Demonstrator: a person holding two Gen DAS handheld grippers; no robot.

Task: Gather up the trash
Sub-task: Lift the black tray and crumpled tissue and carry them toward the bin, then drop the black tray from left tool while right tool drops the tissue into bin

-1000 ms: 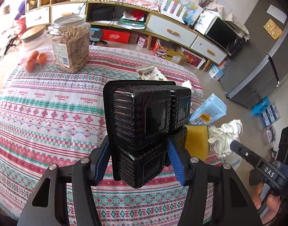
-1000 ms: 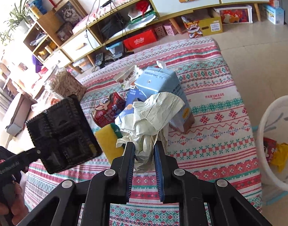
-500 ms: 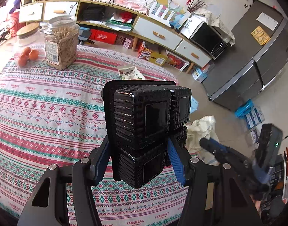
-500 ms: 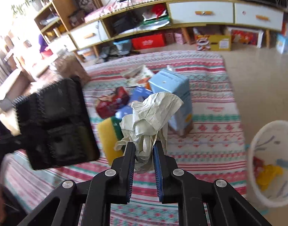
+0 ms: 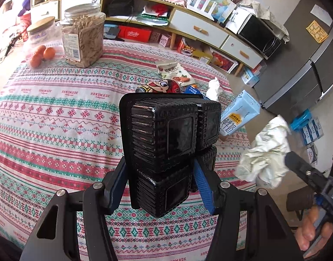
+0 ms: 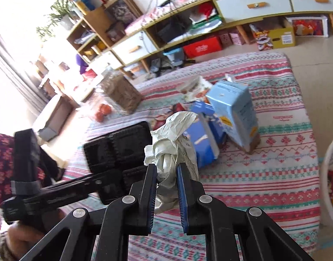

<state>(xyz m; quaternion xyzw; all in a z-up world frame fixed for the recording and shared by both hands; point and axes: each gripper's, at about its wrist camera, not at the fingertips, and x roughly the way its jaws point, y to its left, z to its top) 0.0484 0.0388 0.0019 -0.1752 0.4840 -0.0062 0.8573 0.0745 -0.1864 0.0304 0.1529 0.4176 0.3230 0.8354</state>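
My left gripper (image 5: 159,180) is shut on a black plastic compartment tray (image 5: 166,139) and holds it upright above the patterned tablecloth (image 5: 57,119). The tray also shows in the right wrist view (image 6: 118,145). My right gripper (image 6: 166,174) is shut on a crumpled white paper wad (image 6: 175,141), lifted above the table; the wad also shows in the left wrist view (image 5: 264,156). A light blue milk carton (image 6: 234,111), a blue packet (image 6: 203,139), a red cartoon wrapper (image 5: 159,86) and a snack wrapper (image 5: 173,71) lie on the table.
A white trash basket (image 6: 329,174) with trash inside stands on the floor off the table's right edge. A jar of snacks (image 5: 83,34) and a jar with oranges (image 5: 40,43) stand at the far left. A white tissue (image 5: 214,87) lies near the far edge.
Both grippers have kept their loads. The right gripper has swung left, so the basket has slid to the view's right edge. The left view has turned back toward the table.
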